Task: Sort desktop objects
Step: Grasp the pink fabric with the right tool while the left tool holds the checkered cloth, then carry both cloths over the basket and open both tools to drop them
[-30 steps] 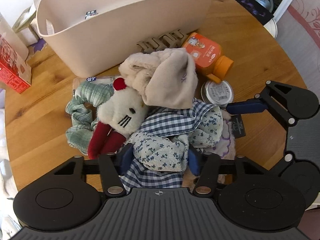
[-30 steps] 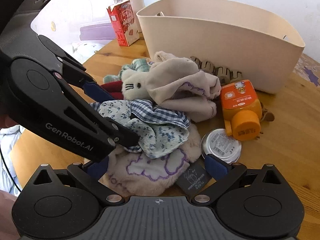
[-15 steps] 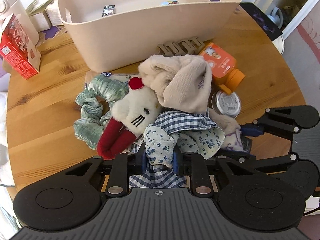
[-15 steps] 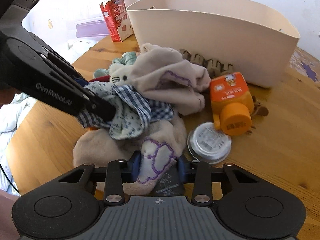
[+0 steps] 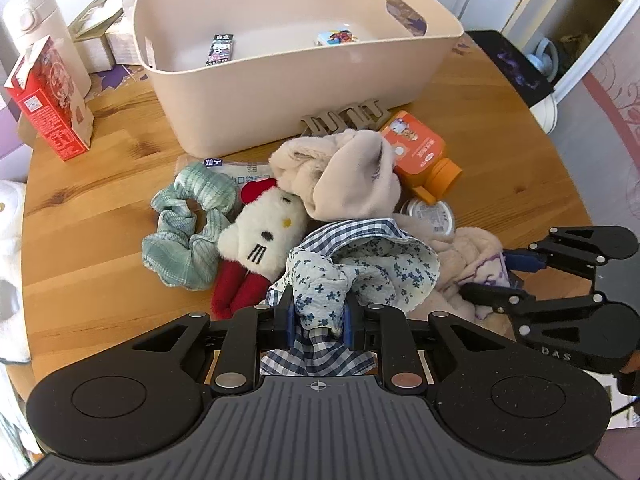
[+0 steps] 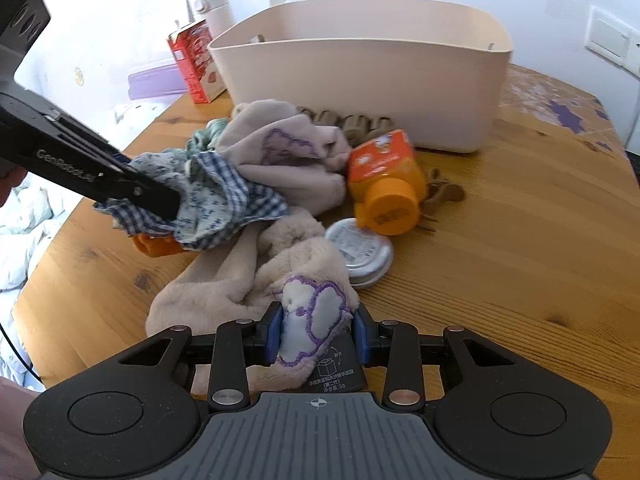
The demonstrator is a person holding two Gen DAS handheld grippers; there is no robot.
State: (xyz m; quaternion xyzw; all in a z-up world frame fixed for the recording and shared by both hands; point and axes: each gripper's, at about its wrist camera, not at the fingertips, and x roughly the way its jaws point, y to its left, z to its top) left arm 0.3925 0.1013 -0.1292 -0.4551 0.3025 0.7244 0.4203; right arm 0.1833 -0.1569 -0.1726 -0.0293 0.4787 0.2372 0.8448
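My left gripper [image 5: 318, 312] is closing on a blue floral and checked scrunchie [image 5: 360, 264], with its pads pressing the fabric, which is lifted a little off the pile. From the right wrist view that scrunchie [image 6: 224, 204] hangs from the left gripper's tip. My right gripper [image 6: 318, 334] is shut on a fluffy beige cloth [image 6: 280, 264] at its purple cloud patch, near the table's front edge. A beige bin [image 5: 304, 92] stands behind the pile, with small items on its floor.
The pile on the wooden table [image 5: 100, 200] holds a white plush cat [image 5: 264, 232], a green scrunchie [image 5: 180, 240], another beige cloth [image 5: 352, 176], an orange bottle [image 5: 424, 156], a round tin [image 5: 432, 214] and a hair claw [image 5: 344, 114]. A red carton [image 5: 48, 100] stands left.
Both grippers went from open to shut, the left on the blue scrunchie, the right on the fluffy beige cloth. The left gripper rose with the scrunchie; the right pulled its cloth away from the pile.
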